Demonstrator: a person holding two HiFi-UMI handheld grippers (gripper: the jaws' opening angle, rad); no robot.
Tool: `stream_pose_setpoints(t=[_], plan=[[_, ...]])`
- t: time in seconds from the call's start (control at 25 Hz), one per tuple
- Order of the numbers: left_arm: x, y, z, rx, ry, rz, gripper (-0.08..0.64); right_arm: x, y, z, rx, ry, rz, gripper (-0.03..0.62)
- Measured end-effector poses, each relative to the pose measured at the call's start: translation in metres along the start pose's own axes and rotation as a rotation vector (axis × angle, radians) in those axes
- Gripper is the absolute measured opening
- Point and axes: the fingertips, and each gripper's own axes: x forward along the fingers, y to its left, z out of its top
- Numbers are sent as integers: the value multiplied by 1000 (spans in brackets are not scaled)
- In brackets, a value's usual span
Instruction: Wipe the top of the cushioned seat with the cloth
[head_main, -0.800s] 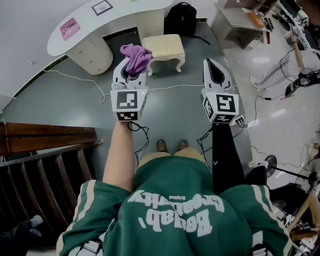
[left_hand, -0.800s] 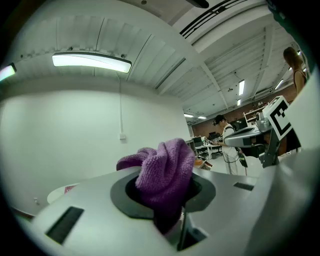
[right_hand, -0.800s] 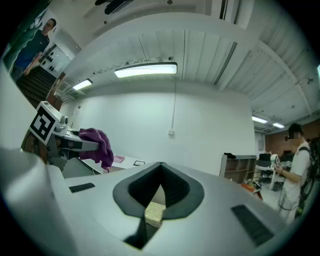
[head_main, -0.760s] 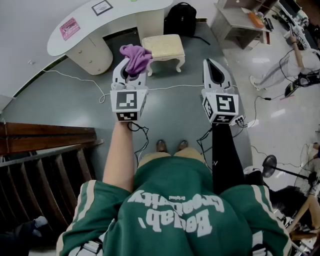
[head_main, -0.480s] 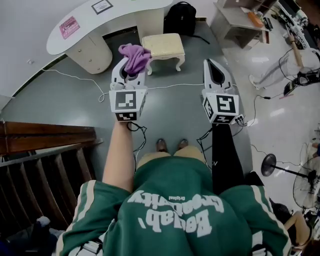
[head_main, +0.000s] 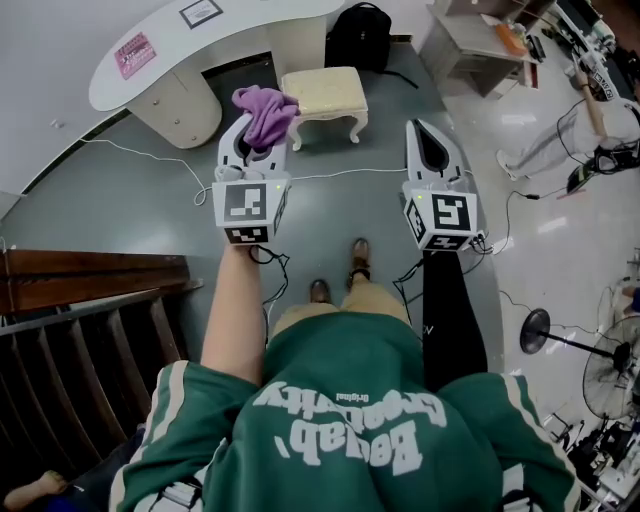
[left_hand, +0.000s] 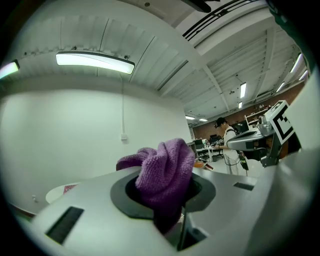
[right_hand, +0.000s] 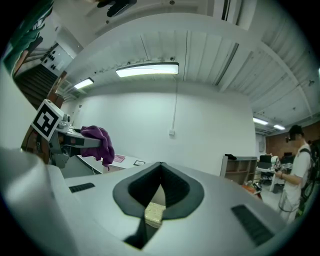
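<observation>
Railing (head_main: 90, 290) of dark wood lies far to the left of the cushioned seat (head_main: 325, 92), and a curved white worktop (head_main: 150, 50) stands just left of it. The left tongs (head_main: 256, 135) hover at the seat's front left corner, clenched on the purple cloth (head_main: 264, 108). The cloth bunches over their tips and overlaps the seat's left edge in the head view; contact with the cushion cannot be told. A black backpack (head_main: 360, 35) sits behind the seat. The right tongs (head_main: 420, 130), right of the seat and nearer the person (head_main: 350, 420), are pressed together and hold nothing; the cream cushion shows through the gap behind their tips.
</observation>
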Motion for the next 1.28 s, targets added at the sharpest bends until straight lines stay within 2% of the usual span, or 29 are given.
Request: stream_pose_setpoints(t=[0.32, 0.68, 1.08, 1.28], plan=[[59, 10, -10, 30, 18, 28, 114, 68, -30, -10, 17, -18, 66, 9], [151, 14, -9, 22, 3, 80, 114, 152, -94, -16, 18, -38, 132, 9], [202, 14, -13, 35, 26, 80, 114, 189, -134, -34, 65, -30, 127, 9], [230, 26, -24, 33, 34, 69, 114, 215, -137, -42, 60, -12, 137, 9]])
